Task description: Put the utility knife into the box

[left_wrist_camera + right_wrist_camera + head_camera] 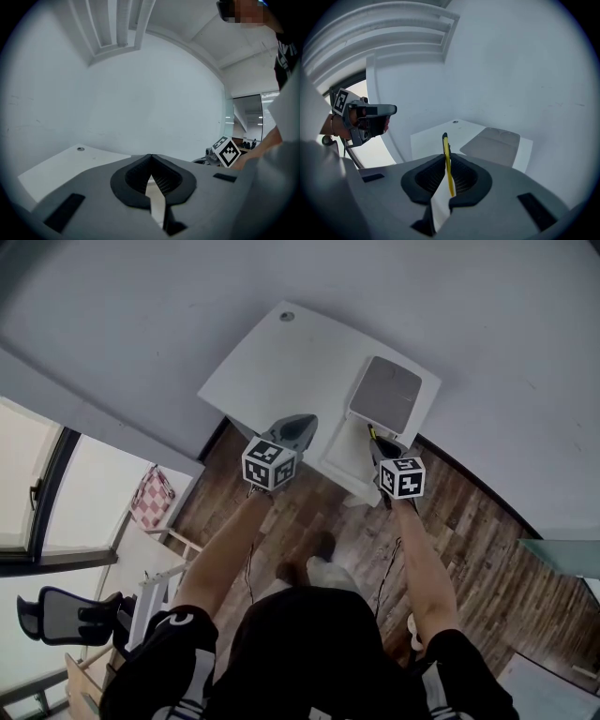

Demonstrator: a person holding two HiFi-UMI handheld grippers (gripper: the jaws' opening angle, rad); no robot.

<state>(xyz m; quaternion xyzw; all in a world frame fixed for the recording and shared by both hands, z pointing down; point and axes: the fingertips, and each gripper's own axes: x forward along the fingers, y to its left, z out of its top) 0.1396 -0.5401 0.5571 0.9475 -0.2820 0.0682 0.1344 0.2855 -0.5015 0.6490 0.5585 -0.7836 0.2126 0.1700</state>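
Observation:
A slim yellow utility knife (447,164) stands edge-on between the jaws of my right gripper (446,161), which is shut on it; its tip pokes out past the pads. From the head view the knife (369,433) shows as a small yellow sliver at the right gripper (375,446), just over the near edge of the white box (339,457) with its grey panel (386,395). That grey panel (496,144) lies ahead and to the right. My left gripper (151,159) is shut on nothing, and hovers at the table's front edge (298,427).
The white table (281,362) stands against a pale wall and has a small round grommet (287,316) near its far corner. Wooden floor (469,521) lies below. A pink checked bag (150,498) and an office chair (70,615) are at the left.

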